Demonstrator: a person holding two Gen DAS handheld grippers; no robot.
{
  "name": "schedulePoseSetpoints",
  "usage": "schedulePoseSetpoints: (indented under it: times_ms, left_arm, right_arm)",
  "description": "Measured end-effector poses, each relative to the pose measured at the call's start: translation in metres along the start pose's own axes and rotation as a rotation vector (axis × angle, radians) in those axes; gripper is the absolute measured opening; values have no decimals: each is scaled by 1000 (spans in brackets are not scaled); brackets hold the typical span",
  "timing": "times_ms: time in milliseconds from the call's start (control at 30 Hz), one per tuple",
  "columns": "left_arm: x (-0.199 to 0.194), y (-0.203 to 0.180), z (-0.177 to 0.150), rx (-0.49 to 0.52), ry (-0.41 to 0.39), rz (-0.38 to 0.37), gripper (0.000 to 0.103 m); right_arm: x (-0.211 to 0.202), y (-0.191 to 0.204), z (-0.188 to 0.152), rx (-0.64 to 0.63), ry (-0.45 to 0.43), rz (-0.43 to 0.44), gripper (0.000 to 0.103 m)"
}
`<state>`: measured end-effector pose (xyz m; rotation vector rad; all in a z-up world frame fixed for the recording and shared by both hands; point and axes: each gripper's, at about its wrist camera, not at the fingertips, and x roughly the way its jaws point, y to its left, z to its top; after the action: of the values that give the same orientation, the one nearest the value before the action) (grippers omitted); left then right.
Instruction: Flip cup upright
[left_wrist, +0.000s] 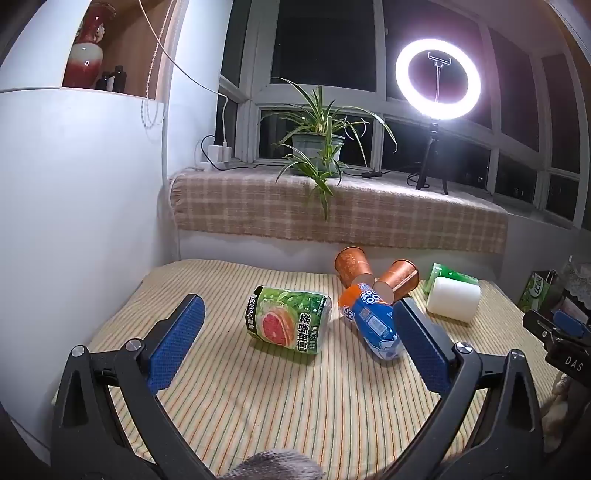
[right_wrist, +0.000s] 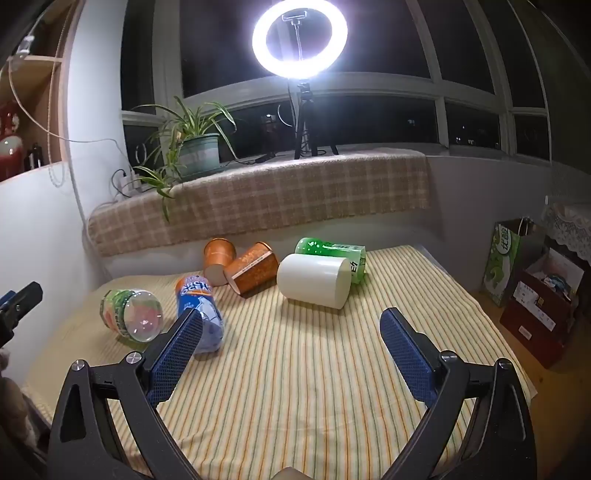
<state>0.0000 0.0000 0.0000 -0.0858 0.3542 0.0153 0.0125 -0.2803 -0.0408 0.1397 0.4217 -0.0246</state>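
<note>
A white cup (right_wrist: 314, 280) lies on its side on the striped tablecloth (right_wrist: 295, 369), far right of centre; it also shows in the left wrist view (left_wrist: 453, 298). Two orange paper cups (right_wrist: 251, 274) (right_wrist: 218, 260) lie tipped over behind it, also in the left wrist view (left_wrist: 397, 280) (left_wrist: 352, 266). My right gripper (right_wrist: 291, 325) is open and empty, short of the white cup. My left gripper (left_wrist: 299, 317) is open and empty, with a green grapefruit-tea bottle (left_wrist: 288, 319) lying between and beyond its fingers.
A blue-and-orange bottle (left_wrist: 373, 321) and a green bottle (right_wrist: 332, 251) lie on the cloth. A plaid-covered sill (right_wrist: 258, 199) holds a potted plant (right_wrist: 192, 147) and a ring light (right_wrist: 300, 37). Boxes and a green bag (right_wrist: 506, 258) stand at the right.
</note>
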Motion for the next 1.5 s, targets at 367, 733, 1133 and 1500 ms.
schedulePoseSetpoints:
  times_ms: [367,733,1133,1500]
  left_arm:
    - [0,0,0,11,-2,5,103]
    - [0,0,0,12,-1,5,103]
    - [-1,0,0,16,-2,10,103]
    - [-1,0,0,17,-2,10,103]
  right_arm:
    - [6,1,-2,7,21,-9,97]
    - [3,-3,-1,12,13,-12,97]
    - [4,-3,-2,23,23,-3,97]
    - [4,-4,-4,23,30,-4,97]
